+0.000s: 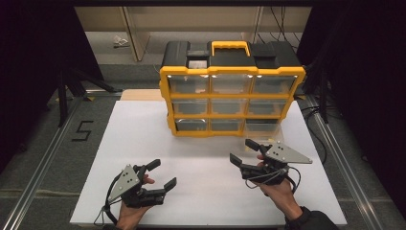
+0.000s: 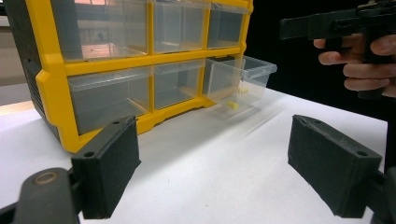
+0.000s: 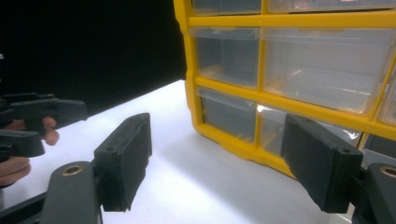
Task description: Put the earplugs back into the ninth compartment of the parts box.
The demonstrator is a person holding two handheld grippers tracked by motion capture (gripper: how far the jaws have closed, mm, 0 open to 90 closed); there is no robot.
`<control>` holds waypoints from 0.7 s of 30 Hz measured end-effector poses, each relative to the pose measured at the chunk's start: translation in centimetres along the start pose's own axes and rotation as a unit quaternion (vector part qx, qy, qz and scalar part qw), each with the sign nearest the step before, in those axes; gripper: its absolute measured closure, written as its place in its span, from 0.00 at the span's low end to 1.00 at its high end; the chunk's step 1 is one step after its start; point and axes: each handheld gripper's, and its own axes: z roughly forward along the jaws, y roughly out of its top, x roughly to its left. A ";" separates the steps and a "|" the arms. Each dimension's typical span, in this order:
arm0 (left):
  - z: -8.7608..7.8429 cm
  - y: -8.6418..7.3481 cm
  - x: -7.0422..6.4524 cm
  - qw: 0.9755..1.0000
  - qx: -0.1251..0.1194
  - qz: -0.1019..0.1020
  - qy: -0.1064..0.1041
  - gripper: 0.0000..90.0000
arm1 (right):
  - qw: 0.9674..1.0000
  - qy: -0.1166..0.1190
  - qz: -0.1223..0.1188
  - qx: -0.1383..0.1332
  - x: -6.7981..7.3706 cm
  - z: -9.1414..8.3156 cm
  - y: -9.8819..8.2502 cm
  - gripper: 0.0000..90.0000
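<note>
Two handheld grippers sit nearest the camera over the near part of the white table (image 1: pixel 143 143). Left gripper (image 1: pixel 160 174), held in the left hand (image 1: pixel 131 211), hovers at the near left with its jaws spread wide and nothing between them; its own view confirms two black padded jaws well apart over bare table. Right gripper (image 1: pixel 244 152), held in the right hand (image 1: pixel 277 189), is at the near right, jaws likewise spread and empty, pointing toward the cabinet. Each gripper carries one grey three-cornered plate, and a cable trails from each.

Writing: one mark reading "5" (image 1: pixel 82 130) is on the floor left of the table. No brand or label can be read on the cabinet.

One drawer cabinet (image 1: pixel 231 96) stands on the far half of the table, roughly central. Its frame is yellow, its top is black with one yellow carry handle (image 1: pixel 230 47). Nine clear plastic drawers are counted, in three rows of three. One drawer, the bottom right drawer (image 2: pixel 240 81), is pulled partly out; the other eight are flush. In the left gripper view, small yellow pieces (image 2: pixel 232 105) lie inside the pulled drawer; their count cannot be told. The right gripper is just near of that drawer, not touching it.
</note>
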 end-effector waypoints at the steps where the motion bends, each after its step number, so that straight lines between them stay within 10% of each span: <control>1: 0.0 0.0 0.0 1.000 0.000 0.000 0.000 0.18 | 1.000 0.001 -0.001 -0.002 0.0 -0.1 -0.1 0.28; 21: 0.0 0.0 -0.1 1.000 0.002 0.001 -0.002 0.18 | 1.000 0.001 -0.001 -0.006 0.5 -1.3 -2.2 0.27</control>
